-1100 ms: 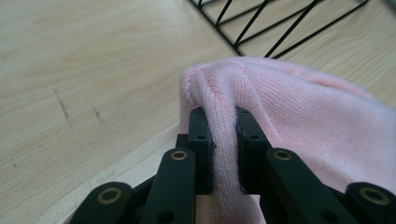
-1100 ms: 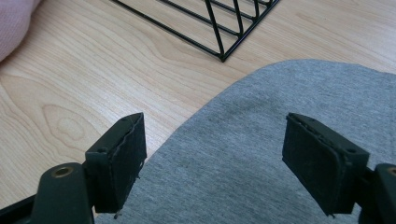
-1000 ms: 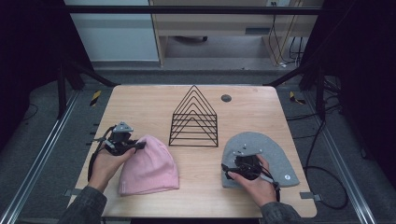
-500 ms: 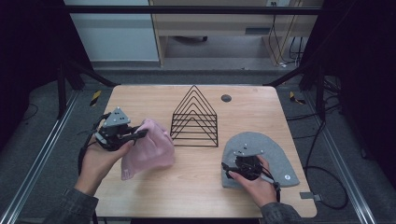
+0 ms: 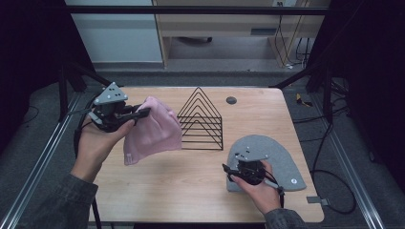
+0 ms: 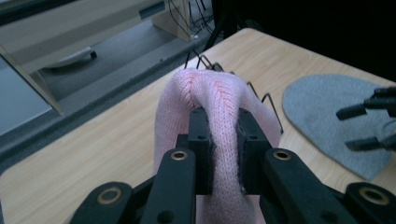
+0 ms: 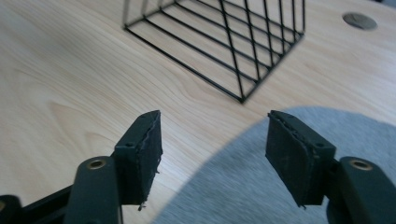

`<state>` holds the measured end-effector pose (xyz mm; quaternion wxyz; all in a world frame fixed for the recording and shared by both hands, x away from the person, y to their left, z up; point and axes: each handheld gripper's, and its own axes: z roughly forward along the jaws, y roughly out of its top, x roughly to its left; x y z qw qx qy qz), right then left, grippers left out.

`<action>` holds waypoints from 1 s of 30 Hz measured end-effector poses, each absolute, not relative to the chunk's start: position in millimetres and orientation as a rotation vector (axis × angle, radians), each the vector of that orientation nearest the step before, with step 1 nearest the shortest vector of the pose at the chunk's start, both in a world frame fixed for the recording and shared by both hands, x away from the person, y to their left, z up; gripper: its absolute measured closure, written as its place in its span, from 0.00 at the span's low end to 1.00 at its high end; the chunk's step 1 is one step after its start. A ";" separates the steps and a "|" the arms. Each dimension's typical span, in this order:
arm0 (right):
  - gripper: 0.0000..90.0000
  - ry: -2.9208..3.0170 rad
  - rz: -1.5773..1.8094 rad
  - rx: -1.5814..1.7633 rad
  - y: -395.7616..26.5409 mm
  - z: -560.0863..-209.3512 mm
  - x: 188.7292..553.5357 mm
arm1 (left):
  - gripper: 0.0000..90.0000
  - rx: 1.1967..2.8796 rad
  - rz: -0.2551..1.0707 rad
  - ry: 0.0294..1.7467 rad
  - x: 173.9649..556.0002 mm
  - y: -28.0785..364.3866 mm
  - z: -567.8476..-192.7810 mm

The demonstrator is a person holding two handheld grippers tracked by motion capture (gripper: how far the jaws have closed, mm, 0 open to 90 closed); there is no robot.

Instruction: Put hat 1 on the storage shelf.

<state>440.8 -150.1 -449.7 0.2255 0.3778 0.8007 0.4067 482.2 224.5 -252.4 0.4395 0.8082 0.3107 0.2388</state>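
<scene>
Left gripper [image 5: 143,112]: jaws clamped on a fold of the pink beanie [image 5: 155,131], hanging clear above the worktop's [image 5: 191,171] left side. Right gripper [image 5: 228,171]: jaws apart, just been closing, over the grey beanie's [image 5: 282,160] edge near the front right corner, nothing pinched yet. Risk: the thin knit fold may slip free, or the hanging cuff may snag the wire rack [image 5: 200,121].

Light wooden table [image 5: 191,176]. On it: black wire rack [image 5: 200,121] near the middle, grey hat [image 5: 277,160] flat at front right. Small dark round inset [image 5: 231,100] near the far edge.

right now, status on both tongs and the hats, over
Left tongs shut on pink hat, lifted off table. Right tongs open, jaws just been closing, low over grey hat, nothing gripped. Wire rack stands between them.
</scene>
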 end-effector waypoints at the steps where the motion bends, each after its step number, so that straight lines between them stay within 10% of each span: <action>1: 0.45 2.205 1.140 1.036 -147.1 -446.3 439.0 | 0.88 1.998 0.598 0.765 484.6 221.9 -245.6; 17: 0.64 2.254 1.295 0.803 -88.0 -378.2 447.3 | 0.88 1.991 0.601 0.674 479.9 196.8 -213.6; 30: 0.49 2.264 1.357 0.849 -68.7 -367.2 469.9 | 0.88 1.986 0.548 0.634 474.0 191.0 -208.8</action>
